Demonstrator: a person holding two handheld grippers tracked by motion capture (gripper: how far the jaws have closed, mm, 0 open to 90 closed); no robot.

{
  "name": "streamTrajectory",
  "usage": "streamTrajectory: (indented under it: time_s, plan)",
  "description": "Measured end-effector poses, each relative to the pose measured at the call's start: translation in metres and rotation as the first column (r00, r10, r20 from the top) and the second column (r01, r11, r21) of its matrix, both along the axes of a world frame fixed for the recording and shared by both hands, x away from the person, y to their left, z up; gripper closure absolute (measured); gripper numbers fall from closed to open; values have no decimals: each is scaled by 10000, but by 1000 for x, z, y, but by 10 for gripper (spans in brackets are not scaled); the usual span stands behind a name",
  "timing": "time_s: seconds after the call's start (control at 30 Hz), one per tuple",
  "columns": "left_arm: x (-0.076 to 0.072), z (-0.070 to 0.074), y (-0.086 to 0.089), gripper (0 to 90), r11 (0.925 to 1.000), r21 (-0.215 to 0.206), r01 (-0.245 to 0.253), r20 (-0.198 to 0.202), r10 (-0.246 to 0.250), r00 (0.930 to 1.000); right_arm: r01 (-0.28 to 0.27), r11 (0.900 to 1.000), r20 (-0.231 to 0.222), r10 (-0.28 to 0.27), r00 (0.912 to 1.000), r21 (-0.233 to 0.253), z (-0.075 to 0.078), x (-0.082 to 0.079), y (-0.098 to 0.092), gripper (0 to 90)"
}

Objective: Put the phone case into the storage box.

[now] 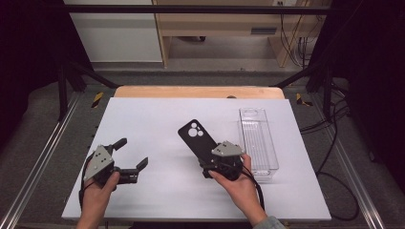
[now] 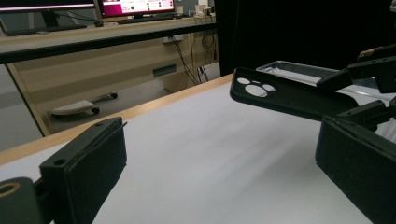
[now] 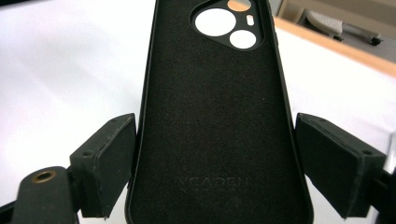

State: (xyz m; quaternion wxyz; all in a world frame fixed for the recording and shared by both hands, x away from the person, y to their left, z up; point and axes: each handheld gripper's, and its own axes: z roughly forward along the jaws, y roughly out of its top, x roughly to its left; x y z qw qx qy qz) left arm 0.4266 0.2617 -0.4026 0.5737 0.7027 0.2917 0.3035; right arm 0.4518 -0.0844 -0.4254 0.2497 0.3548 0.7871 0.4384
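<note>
A black phone case [image 1: 195,136] with round camera cut-outs is held off the white table [image 1: 143,119], inner side up. My right gripper [image 1: 208,160] is shut on its lower end; in the right gripper view the case [image 3: 215,93] runs up between the two jaws of that gripper [image 3: 215,163], each pressing a long edge. My left gripper [image 1: 133,152] rests at the front left, open and empty. In the left gripper view its jaws [image 2: 219,172] stand wide apart, with the lifted case [image 2: 280,93] and the right gripper [image 2: 350,95] beyond.
A clear plastic rectangular bin [image 1: 258,138] lies lengthwise at the table's right, just beside my right hand; it shows again behind the case [image 2: 299,70]. Metal rails run along both table sides. Wooden furniture and cables stand past the far edge.
</note>
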Motion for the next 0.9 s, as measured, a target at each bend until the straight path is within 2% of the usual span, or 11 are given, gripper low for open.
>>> streamTrajectory:
  time_s: [0.17,0.2,0.23,0.3,0.33,0.4,0.5,0.57,0.63,0.8,0.9]
  plan:
    - [15,9,-10,23,9994,-79,-330,147,331,9993,27,9993,147,-32,9999,376,0,6,6,155]
    - [17,10,-11,23,9990,-254,-356,141,360,9993,20,9990,211,-29,9998,453,-1,5,7,155]
    - [21,9,-13,23,9973,-622,-380,117,388,9992,-11,9985,313,-6,9995,539,-1,2,7,155]
    - [21,8,-13,23,9970,-651,-413,79,419,9991,13,9980,343,-34,9994,636,-1,0,6,155]
    - [20,7,-11,23,9979,-434,-482,-63,479,9988,14,9965,377,-45,9993,837,2,-4,5,154]
    - [17,7,-9,24,9974,-453,-569,-34,568,9984,-30,9965,445,-7,9990,838,2,-6,5,155]
    - [10,2,-4,24,9946,-788,-679,-231,663,9975,-188,9966,664,134,9977,806,4,-9,8,154]
    - [9,1,-5,24,9946,-816,-644,-271,624,9977,-209,9963,757,146,9970,828,4,-10,10,154]
    - [7,-1,-9,24,9962,-769,-399,-287,378,9989,-221,9959,773,153,9969,882,5,-11,11,154]
    - [6,-4,-16,24,9952,-963,-162,-451,119,9989,-223,9947,853,137,9963,1005,5,-14,9,154]
    - [4,-5,-20,24,9961,-884,-17,-465,-24,9989,-228,9937,947,124,9954,1094,6,-16,8,154]
